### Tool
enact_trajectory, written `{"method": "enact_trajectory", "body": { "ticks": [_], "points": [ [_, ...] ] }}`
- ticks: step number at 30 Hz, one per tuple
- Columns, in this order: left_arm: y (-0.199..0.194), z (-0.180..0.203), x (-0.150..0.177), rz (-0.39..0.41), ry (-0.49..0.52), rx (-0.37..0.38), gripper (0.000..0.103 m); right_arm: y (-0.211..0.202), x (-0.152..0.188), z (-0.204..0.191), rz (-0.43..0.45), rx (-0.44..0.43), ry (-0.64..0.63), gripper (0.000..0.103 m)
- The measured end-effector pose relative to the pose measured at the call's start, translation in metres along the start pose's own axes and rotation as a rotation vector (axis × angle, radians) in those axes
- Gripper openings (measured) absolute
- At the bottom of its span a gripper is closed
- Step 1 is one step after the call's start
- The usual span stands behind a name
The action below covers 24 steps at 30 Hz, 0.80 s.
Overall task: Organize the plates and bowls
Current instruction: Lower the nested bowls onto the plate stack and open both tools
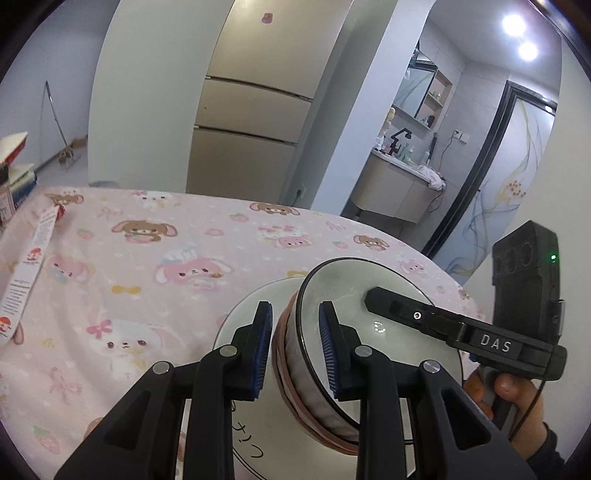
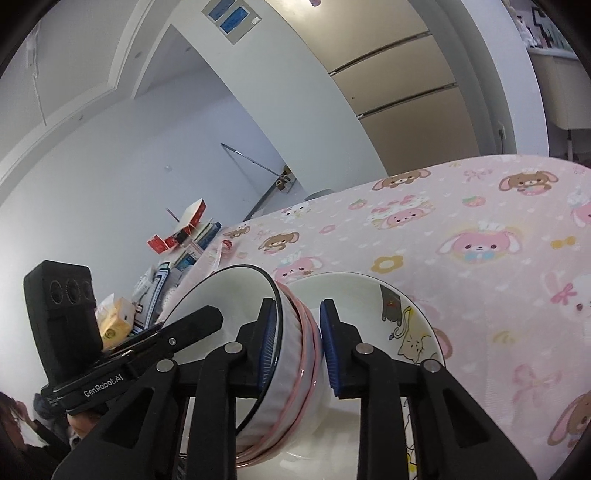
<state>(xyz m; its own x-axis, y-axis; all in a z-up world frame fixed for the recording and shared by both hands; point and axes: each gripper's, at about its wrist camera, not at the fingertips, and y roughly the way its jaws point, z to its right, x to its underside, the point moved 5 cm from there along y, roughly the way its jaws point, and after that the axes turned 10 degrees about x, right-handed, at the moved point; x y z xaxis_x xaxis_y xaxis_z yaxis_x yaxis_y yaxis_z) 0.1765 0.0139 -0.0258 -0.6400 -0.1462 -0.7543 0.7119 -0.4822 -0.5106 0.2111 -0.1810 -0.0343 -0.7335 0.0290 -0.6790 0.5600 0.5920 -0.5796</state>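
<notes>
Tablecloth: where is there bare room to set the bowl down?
Open pink tablecloth lies beyond the cat plate, toward the fridge, and between the plate and the paper strip. Crowded: the boxes at the far corner.

A beige fridge (image 1: 251, 122) stands against white walls behind the table's far edge, its pink cartoon tablecloth (image 1: 122, 258) showing. Right, a bathroom vanity (image 1: 399, 184) under two bright ceiling lights (image 1: 519, 35)
</notes>
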Motion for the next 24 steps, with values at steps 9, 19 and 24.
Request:
{"method": "enact_trajectory", "body": {
  "ticks": [9, 19, 24],
  "points": [
    [-0.003, 0.005, -0.001, 0.049, 0.084, -0.107, 0.028, -0.020, 0.000, -0.030, 0.081, 0.212, -0.299, 0.018],
    [0.000, 0.006, 0.001, 0.045, 0.116, -0.142, 0.029, -0.022, 0.002, -0.030, 0.101, 0.219, -0.322, 0.017],
    [0.001, 0.005, 0.001, 0.043, 0.114, -0.161, 0.038, -0.022, 0.003, -0.031, 0.097, 0.222, -0.322, 0.017]
  ]
}}
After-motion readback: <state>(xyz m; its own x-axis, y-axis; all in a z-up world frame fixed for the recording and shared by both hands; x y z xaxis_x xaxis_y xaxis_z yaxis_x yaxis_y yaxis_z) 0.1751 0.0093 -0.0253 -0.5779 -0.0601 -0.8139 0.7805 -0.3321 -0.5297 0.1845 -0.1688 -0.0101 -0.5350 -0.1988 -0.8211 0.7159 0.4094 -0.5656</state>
